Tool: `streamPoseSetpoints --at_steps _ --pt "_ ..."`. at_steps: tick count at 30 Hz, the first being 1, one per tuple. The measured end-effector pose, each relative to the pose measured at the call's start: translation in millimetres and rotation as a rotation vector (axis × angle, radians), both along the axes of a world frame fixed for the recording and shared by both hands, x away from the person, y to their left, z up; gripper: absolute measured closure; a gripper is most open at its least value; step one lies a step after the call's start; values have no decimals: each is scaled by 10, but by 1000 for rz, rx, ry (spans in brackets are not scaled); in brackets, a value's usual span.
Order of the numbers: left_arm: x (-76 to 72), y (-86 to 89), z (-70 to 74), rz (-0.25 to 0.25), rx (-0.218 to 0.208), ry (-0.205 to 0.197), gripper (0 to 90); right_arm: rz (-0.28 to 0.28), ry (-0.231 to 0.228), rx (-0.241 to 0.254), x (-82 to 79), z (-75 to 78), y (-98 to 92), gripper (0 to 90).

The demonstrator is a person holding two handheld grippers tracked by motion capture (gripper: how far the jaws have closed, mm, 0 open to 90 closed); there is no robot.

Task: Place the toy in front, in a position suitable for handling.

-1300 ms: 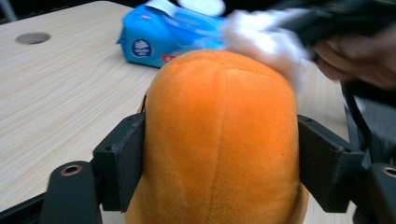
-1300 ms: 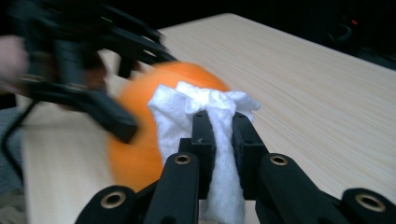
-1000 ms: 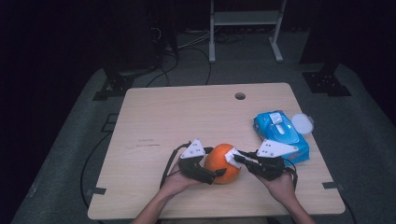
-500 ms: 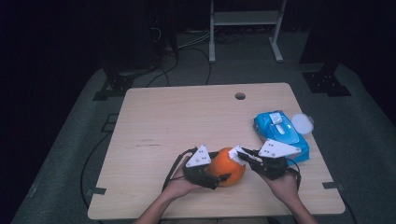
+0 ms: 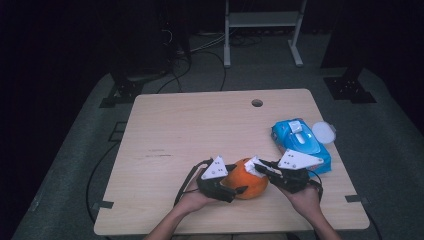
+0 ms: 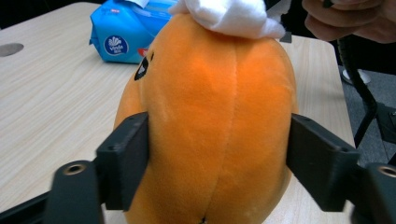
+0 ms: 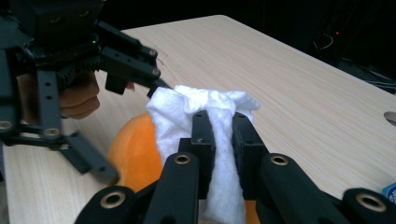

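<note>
An orange plush toy (image 5: 247, 181) sits on the wooden table (image 5: 200, 130) near its front edge. My left gripper (image 5: 236, 185) reaches in from the toy's left. In the left gripper view its jaws have just been closing, and the two pads now press on either side of the plush toy (image 6: 210, 116). My right gripper (image 7: 223, 130) is shut on a crumpled white wipe (image 7: 187, 112). It holds the wipe (image 6: 233, 16) against the top of the toy. In the high view the right gripper (image 5: 262, 169) is at the toy's right.
A blue pack of wipes (image 5: 300, 142) lies to the right of the toy, with a round white lid (image 5: 324, 132) beside it at the table's right edge. A cable hole (image 5: 257, 103) is in the far part of the tabletop. Cables and a metal stand (image 5: 260, 30) are on the floor beyond.
The left gripper has slid a little to the right along the plush toy, and its jaws have closed in on the toy's sides. The right gripper has kept still with the wipe.
</note>
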State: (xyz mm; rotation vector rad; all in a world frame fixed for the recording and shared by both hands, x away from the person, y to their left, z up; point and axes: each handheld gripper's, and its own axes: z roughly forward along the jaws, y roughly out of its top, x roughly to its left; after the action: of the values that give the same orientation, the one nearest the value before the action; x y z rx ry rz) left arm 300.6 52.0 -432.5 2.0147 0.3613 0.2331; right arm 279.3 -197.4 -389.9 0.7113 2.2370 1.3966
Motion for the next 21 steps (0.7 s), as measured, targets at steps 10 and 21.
streamPoseSetpoints --at_steps 10,21 --pt "-28 2 -28 0 10 -5 313 79 -30 -75 -139 27 266 810" --pt "-113 -92 -48 -62 50 -68 290 46 12 -39 -50 49 27 809"
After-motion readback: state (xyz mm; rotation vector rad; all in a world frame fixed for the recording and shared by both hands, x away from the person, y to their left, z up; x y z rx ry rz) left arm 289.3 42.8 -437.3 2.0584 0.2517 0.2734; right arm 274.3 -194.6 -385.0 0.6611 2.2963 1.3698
